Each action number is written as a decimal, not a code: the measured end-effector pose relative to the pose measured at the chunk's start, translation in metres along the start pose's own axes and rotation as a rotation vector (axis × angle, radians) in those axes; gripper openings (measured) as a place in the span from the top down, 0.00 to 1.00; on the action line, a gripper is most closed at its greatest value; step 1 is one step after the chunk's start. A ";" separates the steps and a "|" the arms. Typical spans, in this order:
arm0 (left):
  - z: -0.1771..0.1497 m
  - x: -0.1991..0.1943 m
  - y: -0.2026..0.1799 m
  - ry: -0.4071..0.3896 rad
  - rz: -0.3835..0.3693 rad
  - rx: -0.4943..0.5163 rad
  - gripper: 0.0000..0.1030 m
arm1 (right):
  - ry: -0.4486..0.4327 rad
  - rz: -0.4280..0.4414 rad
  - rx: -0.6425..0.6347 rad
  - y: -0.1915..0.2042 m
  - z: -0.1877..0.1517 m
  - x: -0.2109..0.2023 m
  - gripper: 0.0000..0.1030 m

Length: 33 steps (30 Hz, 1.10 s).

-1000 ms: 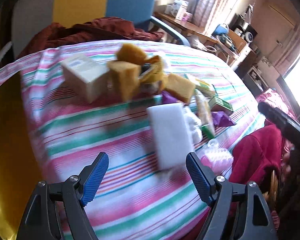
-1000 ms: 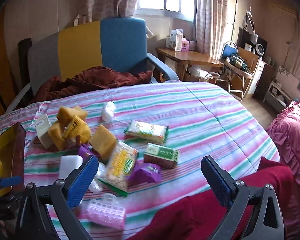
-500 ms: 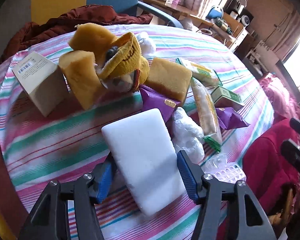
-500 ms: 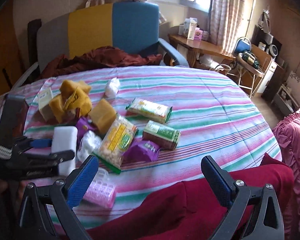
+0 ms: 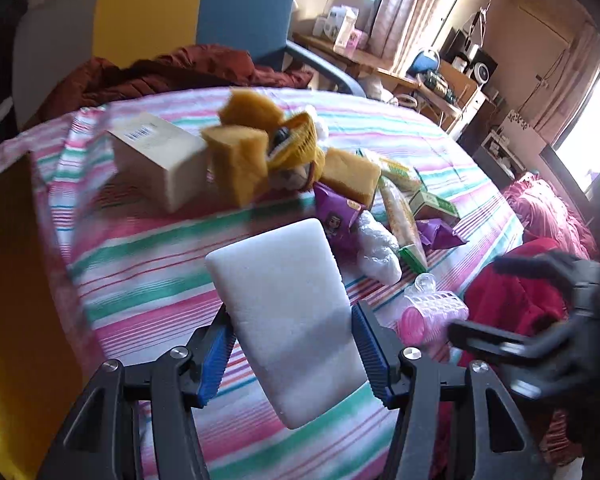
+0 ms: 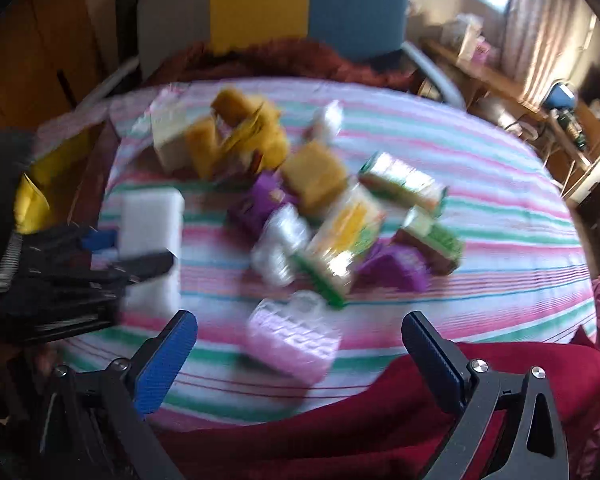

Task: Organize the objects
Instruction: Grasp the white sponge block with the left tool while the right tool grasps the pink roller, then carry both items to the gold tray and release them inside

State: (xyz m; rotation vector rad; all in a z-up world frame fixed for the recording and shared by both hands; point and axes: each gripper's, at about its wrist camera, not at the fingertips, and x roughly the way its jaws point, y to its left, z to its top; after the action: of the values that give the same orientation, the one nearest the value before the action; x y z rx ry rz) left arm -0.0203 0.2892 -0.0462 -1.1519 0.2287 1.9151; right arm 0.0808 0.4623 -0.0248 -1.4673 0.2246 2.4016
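Note:
A white sponge block (image 5: 284, 292) sits between the blue pads of my left gripper (image 5: 292, 320), tilted and raised off the striped tablecloth (image 5: 140, 264). The jaws are closing and both pads press on its sides. The right wrist view shows the same block (image 6: 150, 216) in the left gripper (image 6: 124, 250) at the left. My right gripper (image 6: 298, 326) is open and hangs over a pink case of hair rollers (image 6: 292, 340), with nothing between its fingers. That view is blurred.
Yellow sponges (image 5: 240, 160), a beige box (image 5: 160, 160), purple packets (image 5: 336, 216), snack packs (image 6: 340, 236), a green box (image 6: 432, 240) and a clear plastic bundle (image 5: 376, 248) crowd the table's middle. A red garment (image 6: 380, 420) lies over the near edge. An armchair (image 5: 228, 12) stands behind.
My left gripper closed around the white sponge block and lifted it off the cloth. My right gripper tipped downward and came nearer to the pink roller case.

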 end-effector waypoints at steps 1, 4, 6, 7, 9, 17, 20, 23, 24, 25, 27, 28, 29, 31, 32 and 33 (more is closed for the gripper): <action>-0.001 -0.006 0.002 -0.010 -0.001 -0.003 0.43 | 0.035 -0.002 0.006 0.002 0.000 0.009 0.00; -0.004 -0.023 0.011 -0.040 -0.007 -0.021 0.43 | 0.136 -0.015 0.056 0.001 0.001 0.033 0.04; -0.006 -0.031 0.015 -0.053 -0.012 -0.035 0.43 | 0.164 -0.032 0.089 -0.001 0.002 0.040 0.04; -0.008 -0.035 0.018 -0.060 -0.016 -0.043 0.43 | 0.197 -0.046 0.101 -0.002 0.001 0.047 0.04; -0.011 -0.044 0.022 -0.075 -0.016 -0.052 0.43 | 0.223 -0.046 0.121 -0.002 -0.001 0.055 0.05; -0.021 -0.070 0.041 -0.125 -0.016 -0.098 0.43 | 0.198 -0.084 0.151 0.003 -0.009 0.051 0.34; -0.025 -0.087 0.053 -0.148 -0.014 -0.107 0.43 | 0.134 -0.063 0.143 0.009 -0.012 0.030 0.35; -0.031 -0.110 0.074 -0.185 0.019 -0.152 0.43 | 0.043 -0.012 0.081 0.030 -0.007 0.003 0.35; -0.034 -0.118 0.084 -0.196 0.042 -0.174 0.43 | 0.016 0.000 0.053 0.038 -0.004 -0.005 0.35; -0.038 -0.126 0.093 -0.205 0.061 -0.195 0.43 | -0.011 0.017 0.024 0.048 0.000 -0.012 0.35; -0.048 -0.142 0.115 -0.224 0.115 -0.239 0.43 | -0.059 0.061 -0.020 0.068 0.016 -0.021 0.35; -0.053 -0.149 0.124 -0.229 0.146 -0.255 0.43 | -0.084 0.088 -0.045 0.083 0.023 -0.023 0.35; -0.059 -0.155 0.134 -0.231 0.178 -0.271 0.42 | -0.103 0.120 -0.070 0.095 0.031 -0.026 0.35; -0.074 -0.164 0.156 -0.224 0.235 -0.308 0.42 | -0.126 0.186 -0.121 0.123 0.050 -0.027 0.35; -0.081 -0.167 0.166 -0.218 0.264 -0.325 0.41 | -0.129 0.210 -0.142 0.138 0.056 -0.026 0.35; -0.090 -0.168 0.177 -0.206 0.299 -0.341 0.40 | -0.130 0.235 -0.164 0.152 0.066 -0.023 0.35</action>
State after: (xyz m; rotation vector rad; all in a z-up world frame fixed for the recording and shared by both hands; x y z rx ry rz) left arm -0.0627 0.0356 -0.0093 -1.1763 -0.0443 2.3888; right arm -0.0176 0.3349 0.0211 -1.4144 0.1825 2.7512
